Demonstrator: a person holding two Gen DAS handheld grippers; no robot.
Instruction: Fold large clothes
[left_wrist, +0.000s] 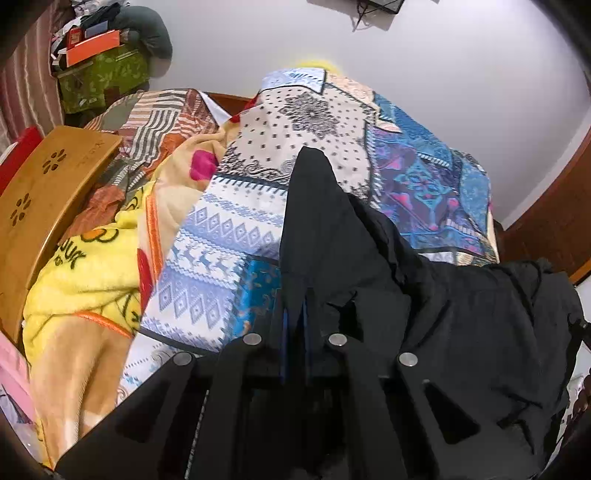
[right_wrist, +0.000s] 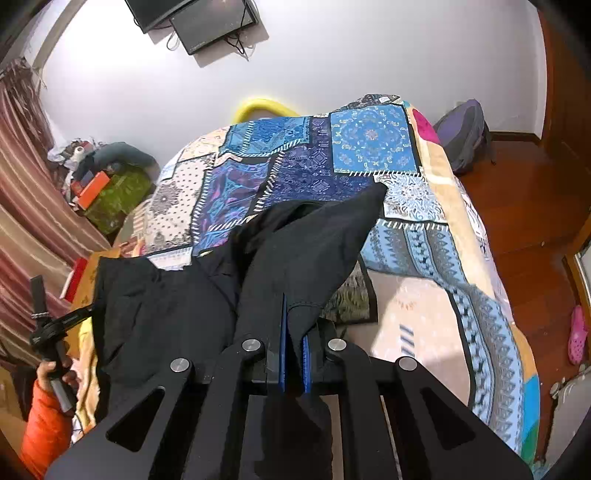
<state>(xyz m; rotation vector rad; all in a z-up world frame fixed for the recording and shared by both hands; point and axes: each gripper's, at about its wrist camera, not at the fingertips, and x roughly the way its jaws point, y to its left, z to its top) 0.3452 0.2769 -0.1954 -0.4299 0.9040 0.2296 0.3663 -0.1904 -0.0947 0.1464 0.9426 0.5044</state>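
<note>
Both hand-held grippers clamped on black garment (right_wrist: 207, 295), patchwork bedspread (right_wrist: 373, 144) beneath, yellow blanket (left_wrist: 92, 273) nr

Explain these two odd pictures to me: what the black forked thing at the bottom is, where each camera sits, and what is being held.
No robot here: a person carries a hand-held two-finger gripper in each hand, with a wide-angle camera on each looking along its fingers. One picture is from the left gripper, the other from the right gripper. The black frame at the bottom is the tool itself. Both are shut on a black garment, each pinching a different part of it, over a bed with a patchwork blanket. In the right view, the person's hand grips the other tool's handle.
</note>
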